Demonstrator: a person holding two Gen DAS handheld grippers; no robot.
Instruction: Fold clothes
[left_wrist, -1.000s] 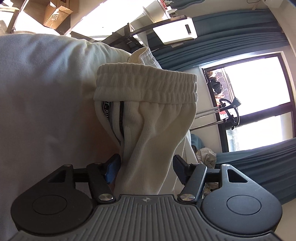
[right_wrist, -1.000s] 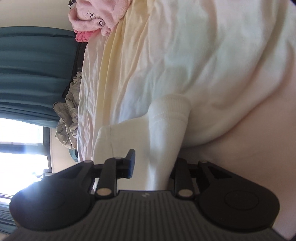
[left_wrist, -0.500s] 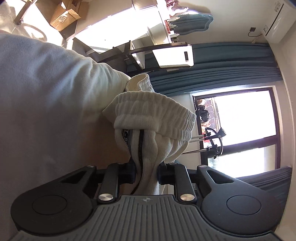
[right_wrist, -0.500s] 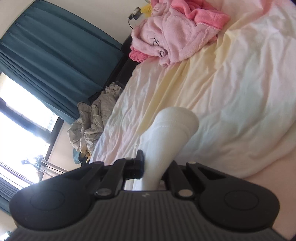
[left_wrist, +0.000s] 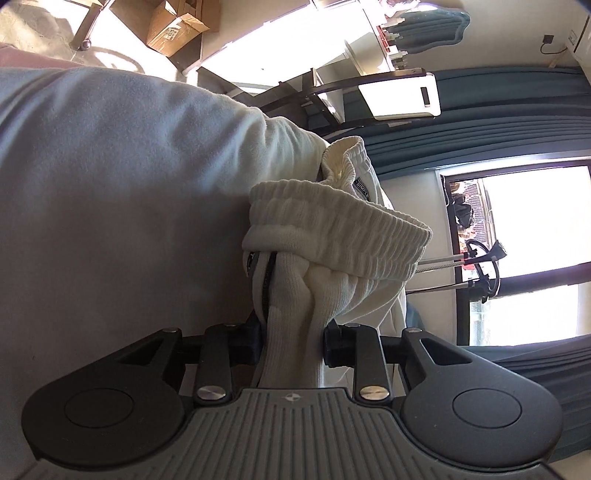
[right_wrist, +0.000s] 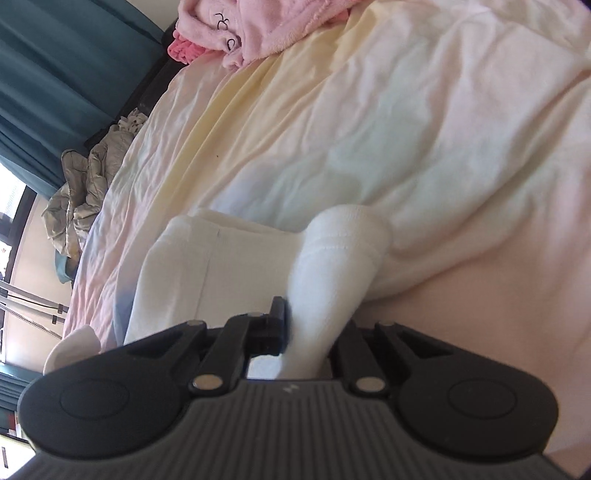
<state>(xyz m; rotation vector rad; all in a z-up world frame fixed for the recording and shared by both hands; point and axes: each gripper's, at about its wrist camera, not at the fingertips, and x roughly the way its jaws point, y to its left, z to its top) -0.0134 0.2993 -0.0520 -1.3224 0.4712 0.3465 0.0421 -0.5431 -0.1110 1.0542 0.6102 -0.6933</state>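
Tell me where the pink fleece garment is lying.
In the right wrist view, the pink fleece garment lies at the top, on the bed sheet, beside the teal curtain.

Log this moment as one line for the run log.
left gripper: shut on pants waistband | right gripper: shut on pants cuff | pants over bed | fold not done
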